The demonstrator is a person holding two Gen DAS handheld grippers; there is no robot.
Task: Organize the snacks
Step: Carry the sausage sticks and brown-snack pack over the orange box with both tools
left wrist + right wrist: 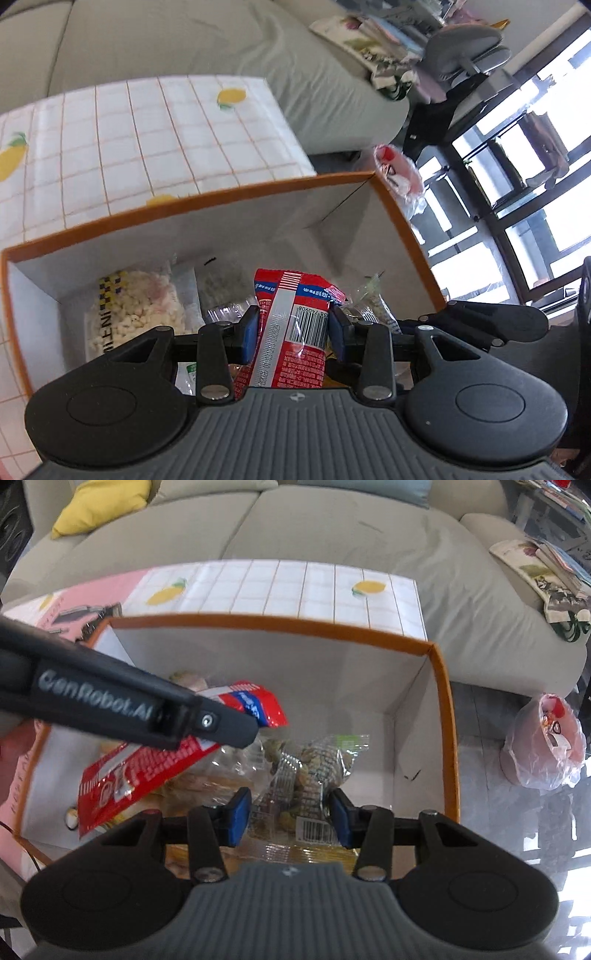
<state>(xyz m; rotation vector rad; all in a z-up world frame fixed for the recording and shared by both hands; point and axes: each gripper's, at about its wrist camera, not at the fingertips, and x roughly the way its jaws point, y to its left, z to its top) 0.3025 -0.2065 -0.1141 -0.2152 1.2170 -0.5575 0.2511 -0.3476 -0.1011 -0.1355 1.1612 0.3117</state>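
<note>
Behind the orange-rimmed box [448, 716] we note a grey sofa [332, 528]. Our left gripper [291, 332] is clamped on a red packet [295, 332] above the box. Our right gripper [291, 818] is apparently clamped on a clear packet [295, 794] over the snacks inside.

A grey-green sofa [332, 528] fills the back, a yellow cushion [99, 502] at its left end, papers [546, 568] heaped on its right arm. Bright dark-framed windows [524, 221] stand at right over a glossy floor [517, 842]
</note>
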